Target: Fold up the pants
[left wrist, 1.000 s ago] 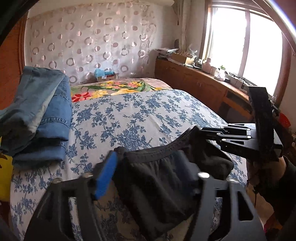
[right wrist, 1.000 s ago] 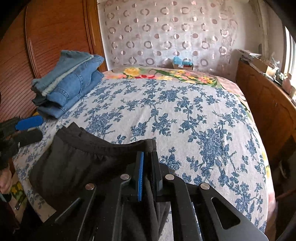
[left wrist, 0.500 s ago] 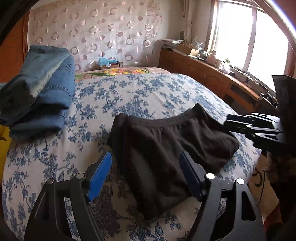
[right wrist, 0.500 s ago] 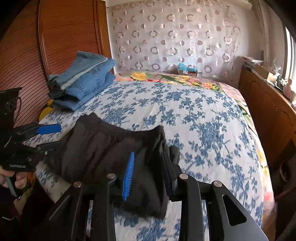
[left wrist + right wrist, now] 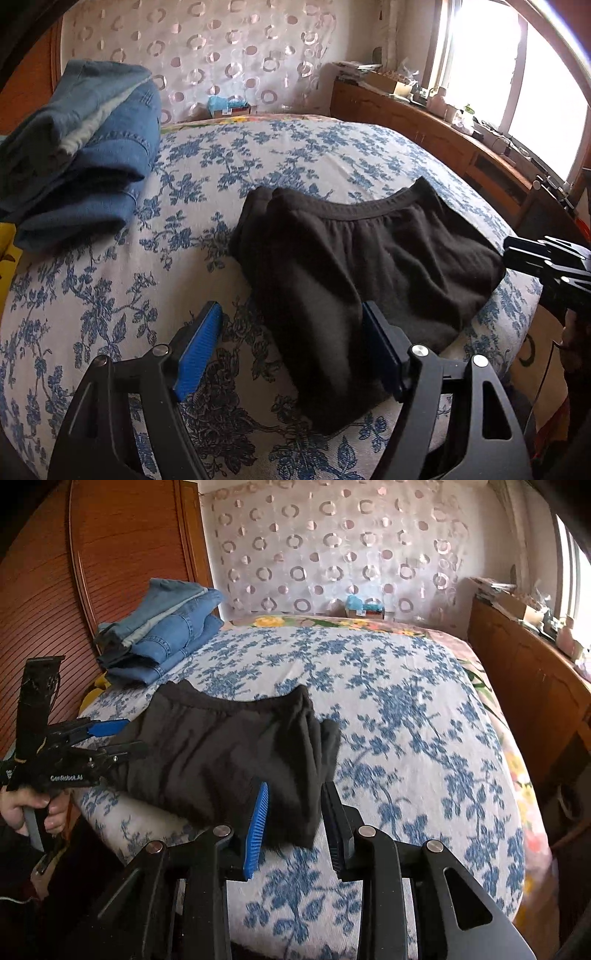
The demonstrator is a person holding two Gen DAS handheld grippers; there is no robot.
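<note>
Blue-flowered white bedcover (image 5: pixel 303 155) fills this bedroom; folded blue jeans (image 5: pixel 85 155) lie far ahead to the left. Just before my left claw (image 5: pixel 291 347), released wide, lie the folded black cloth pants (image 5: pixel 362 258). My right claw (image 5: pixel 295 819) is loose around their corner. I judge the fold done; next, stacking them.

White lettering reading "GenRobot.AI" stands on the black body of the left claw (image 5: pixel 110 738), at nine o'clock in the right wrist view.
</note>
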